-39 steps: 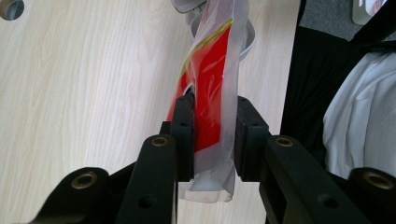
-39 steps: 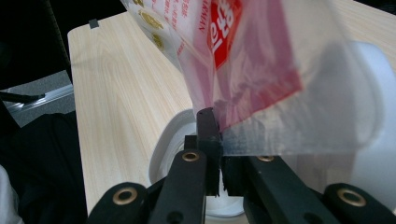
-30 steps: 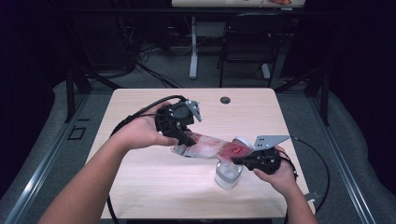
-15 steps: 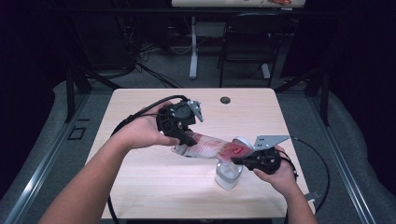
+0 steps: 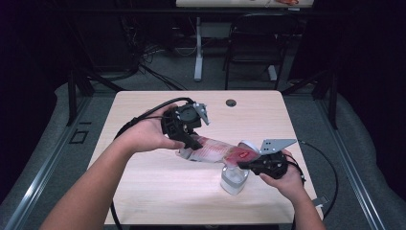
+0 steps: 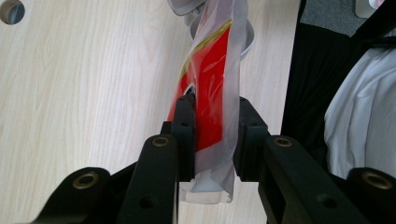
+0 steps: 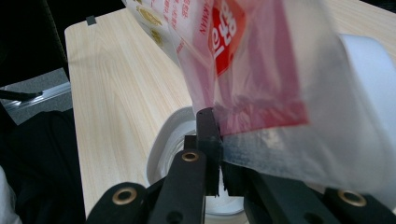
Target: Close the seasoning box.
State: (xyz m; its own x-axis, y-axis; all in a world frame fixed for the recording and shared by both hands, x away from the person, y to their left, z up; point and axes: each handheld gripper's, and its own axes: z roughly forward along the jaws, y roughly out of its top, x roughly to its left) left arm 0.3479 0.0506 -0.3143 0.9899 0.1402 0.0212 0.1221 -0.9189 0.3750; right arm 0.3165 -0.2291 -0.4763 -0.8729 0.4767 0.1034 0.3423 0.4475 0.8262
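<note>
While the bag (image 5: 218, 149) hangs stretched between the two grippers above the surface (image 5: 158, 191), the work looks to be somewhere in its middle: the bag is lifted and held at both ends, but whatever is meant to happen with the white cup (image 5: 234, 178) under its right end does not look finished. From the high view the bag lies almost level, running from the left gripper (image 5: 187, 142) near the middle of the surface down to the right gripper (image 5: 244, 165), which sits just above the cup. I judge that the bag is being lined up over the cup, perhaps to tip its contents in; whether anything has gone into the cup yet I cannot tell, since its inside is hidden by the bag and the gripper. In the left gripper view the jaws are clamped on the bag's clear sealed end, one pad on each face, with the red and yellow print running away from them toward the cup's rim (image 6: 247, 39). In the right gripper view the jaws are pressed together on the other end, pinching the thin clear edge just under the red print (image 7: 229, 32), with the cup (image 7: 163, 149) right beneath them. Both grips look firm, and the film between them is pulled fairly taut. What seems left is to open or tilt the bag over the cup and then let go.
</note>
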